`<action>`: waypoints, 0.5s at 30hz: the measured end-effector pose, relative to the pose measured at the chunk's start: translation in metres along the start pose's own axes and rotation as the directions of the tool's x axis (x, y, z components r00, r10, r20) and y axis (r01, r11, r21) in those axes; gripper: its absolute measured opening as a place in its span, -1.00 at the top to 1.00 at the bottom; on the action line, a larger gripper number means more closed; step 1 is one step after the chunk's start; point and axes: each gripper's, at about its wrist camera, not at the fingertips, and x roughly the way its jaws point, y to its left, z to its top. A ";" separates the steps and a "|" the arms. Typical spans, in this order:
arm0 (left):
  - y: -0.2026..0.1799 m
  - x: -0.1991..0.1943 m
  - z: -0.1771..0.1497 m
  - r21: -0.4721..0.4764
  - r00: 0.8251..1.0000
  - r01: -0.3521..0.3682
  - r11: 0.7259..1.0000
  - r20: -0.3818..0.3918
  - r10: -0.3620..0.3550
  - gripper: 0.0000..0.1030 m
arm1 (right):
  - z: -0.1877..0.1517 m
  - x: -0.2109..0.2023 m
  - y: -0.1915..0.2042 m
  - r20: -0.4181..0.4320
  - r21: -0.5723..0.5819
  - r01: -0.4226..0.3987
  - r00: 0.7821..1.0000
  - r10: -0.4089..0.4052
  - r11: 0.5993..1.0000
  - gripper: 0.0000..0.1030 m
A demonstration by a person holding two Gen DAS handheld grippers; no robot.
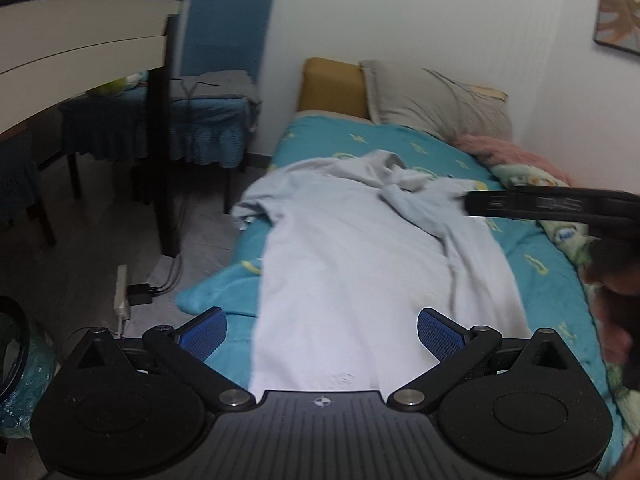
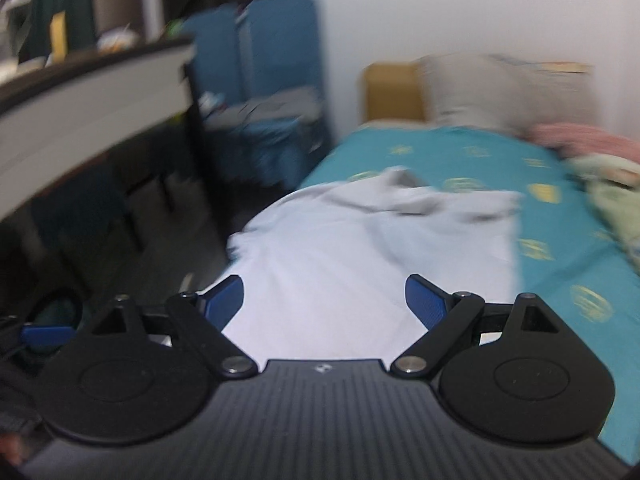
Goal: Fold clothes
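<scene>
A pale blue-white shirt (image 1: 352, 248) lies spread along the teal bed (image 1: 536, 280), collar end far, its right sleeve folded across near the top. My left gripper (image 1: 322, 334) is open and empty above the shirt's near hem. My right gripper (image 2: 324, 304) is open and empty above the same shirt (image 2: 340, 248); it shows in the left wrist view (image 1: 468, 202) as a dark bar from the right over the folded sleeve. The right wrist view is blurred.
A grey pillow (image 1: 432, 96) and pink blanket (image 1: 508, 152) lie at the bed's head by the wall. A desk (image 1: 80, 40) and blue-covered chairs (image 1: 216, 80) stand left. A power strip (image 1: 122, 292) lies on the floor.
</scene>
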 end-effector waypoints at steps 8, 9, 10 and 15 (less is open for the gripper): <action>0.083 0.048 -0.001 -0.148 0.995 -0.096 0.984 -0.022 0.093 -0.99 | 0.042 0.175 0.085 -0.139 -0.254 -0.101 0.988 0.067 0.962 -0.40; 0.090 0.056 -0.003 -0.170 0.995 -0.099 0.981 -0.035 0.095 -0.99 | 0.046 0.195 0.096 -0.154 -0.284 -0.114 0.985 0.072 0.952 -0.39; 0.095 0.063 -0.004 -0.191 0.995 -0.098 0.977 -0.049 0.090 -0.99 | 0.050 0.216 0.106 -0.169 -0.314 -0.127 0.983 0.076 0.941 -0.39; 0.107 0.087 -0.008 -0.226 0.994 -0.087 0.970 -0.079 0.070 -0.98 | 0.038 0.283 0.151 -0.235 -0.460 -0.175 0.969 0.071 0.870 -0.35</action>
